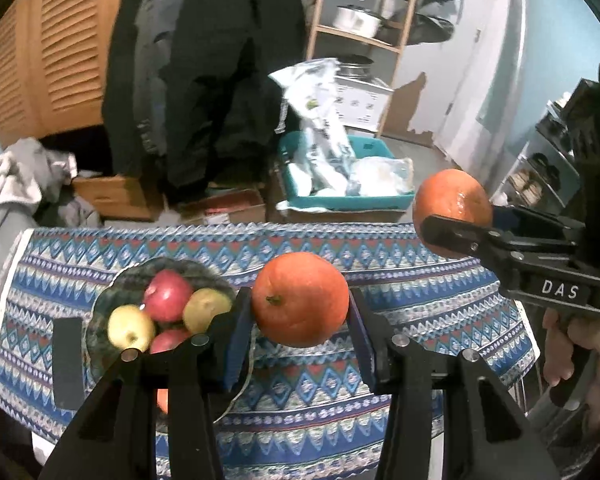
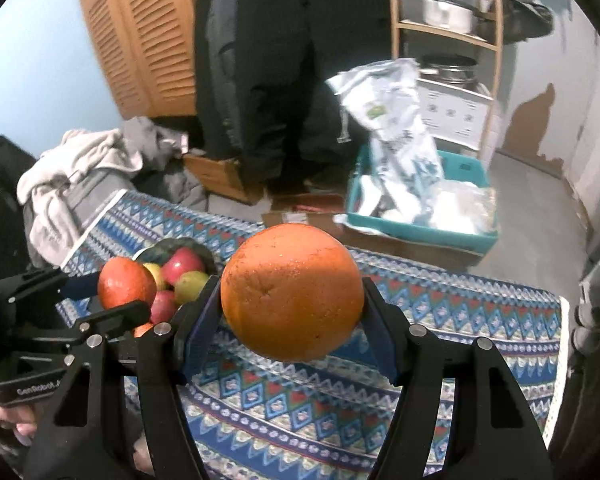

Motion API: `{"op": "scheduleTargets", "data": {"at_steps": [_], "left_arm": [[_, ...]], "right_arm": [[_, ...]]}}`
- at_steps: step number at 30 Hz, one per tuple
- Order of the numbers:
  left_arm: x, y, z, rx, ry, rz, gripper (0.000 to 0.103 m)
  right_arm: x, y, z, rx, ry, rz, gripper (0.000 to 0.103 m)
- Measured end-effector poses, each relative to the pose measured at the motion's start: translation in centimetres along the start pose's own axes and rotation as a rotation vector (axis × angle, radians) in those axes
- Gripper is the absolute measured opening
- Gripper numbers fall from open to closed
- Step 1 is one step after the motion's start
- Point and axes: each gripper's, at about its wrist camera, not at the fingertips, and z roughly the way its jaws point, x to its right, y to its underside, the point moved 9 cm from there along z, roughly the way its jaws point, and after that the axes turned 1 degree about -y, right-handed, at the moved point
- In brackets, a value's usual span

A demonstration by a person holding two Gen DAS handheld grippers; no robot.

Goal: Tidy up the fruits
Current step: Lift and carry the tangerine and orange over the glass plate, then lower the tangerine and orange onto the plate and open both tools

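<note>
Nearby, the bowl [image 1: 100,308] of apples [image 1: 168,290] sits beside the left tongs' [image 1: 298,312] orange [image 1: 300,298].

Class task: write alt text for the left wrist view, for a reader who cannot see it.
The left tongs grip an orange above a patterned tablecloth. Left of it, a glass bowl holds apples; at right, the right tongs grip a second orange.

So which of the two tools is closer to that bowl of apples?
The left. The left tool, holding an orange, hangs right beside the bowl; the right tool, with another orange, is farther off across the table.
</note>
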Motion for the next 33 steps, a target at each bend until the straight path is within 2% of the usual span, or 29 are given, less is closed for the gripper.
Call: {"op": "scheduleTargets", "data": {"at_steps": [14, 21, 33], "left_arm": [[-9.0, 2.4, -0.4, -0.021, -0.091, -0.122, 0.047], [-13.2, 4.8, 1.1, -0.075, -0.105, -0.209, 0.047], [-16.8, 7.7, 4.3, -0.158, -0.134, -0.272, 0.047]], "right_arm": [[-6.9, 0.6, 5.5, -0.089, -0.093, -0.082, 0.067], [-9.9, 1.7, 8.6, -0.145, -0.136, -0.109, 0.067], [-13.9, 6.0, 14.3, -0.292, -0.188, -0.144, 0.067]]}}
